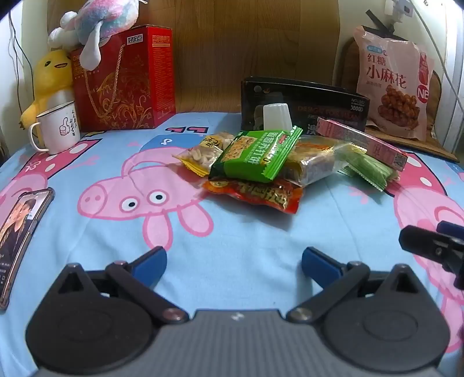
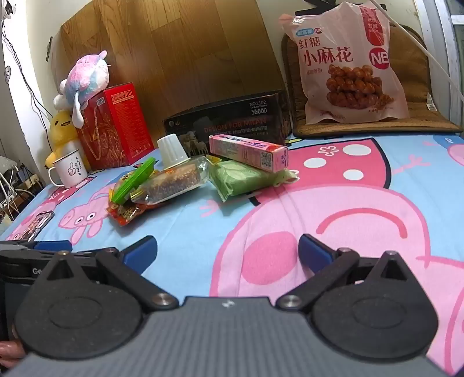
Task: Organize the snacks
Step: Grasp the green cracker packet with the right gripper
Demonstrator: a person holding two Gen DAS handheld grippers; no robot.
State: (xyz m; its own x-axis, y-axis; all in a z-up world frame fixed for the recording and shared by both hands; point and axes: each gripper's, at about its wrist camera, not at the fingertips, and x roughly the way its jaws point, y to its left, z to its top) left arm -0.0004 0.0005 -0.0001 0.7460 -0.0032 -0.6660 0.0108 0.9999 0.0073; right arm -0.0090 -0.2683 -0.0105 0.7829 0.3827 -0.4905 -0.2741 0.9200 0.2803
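Two grippers, both hovering low over the bedsheet (image 1: 246, 232) — soft blue cotton, big pink cartoon pigs. Left gripper (image 1: 234, 261): blue pads (image 1: 150, 262) spread wide, nothing between them. Right gripper (image 2: 227, 255): same story, blue fingertips (image 2: 314, 255) apart and empty.

Snack pile sitting mid-bed, well ahead of both:
- glossy green biscuit packet (image 1: 255, 155) with crimped, serrated ends, propped on top
- crinkly red packet (image 1: 255, 197) flattened underneath it
- clear pouch of pale nuts (image 1: 203, 153), yellow-edged, just left of the green one
- transparent wrapper around a dark grainy bar (image 2: 171, 182), leaning against the heap
- matte pale-green packet (image 2: 246, 178) under a long rectangular pink carton (image 2: 249, 152), carton tilted across it
- ribbed white plastic cup (image 2: 172, 150), upside down — touching the heap or just behind it, hard to say

Behind: black cardboard box (image 2: 232, 121) lying flat, tall red gift box (image 1: 124, 78) with gold cord handle, fuzzy pastel plush (image 1: 98, 20) draped on top, yellow duck plush (image 1: 49, 78) beside it, white enamel mug (image 1: 58, 130). Puffy pink snack bag (image 2: 345, 63) upright on a brown woven cushion (image 2: 411, 119). Phone (image 1: 20, 240) lying flat at far left.
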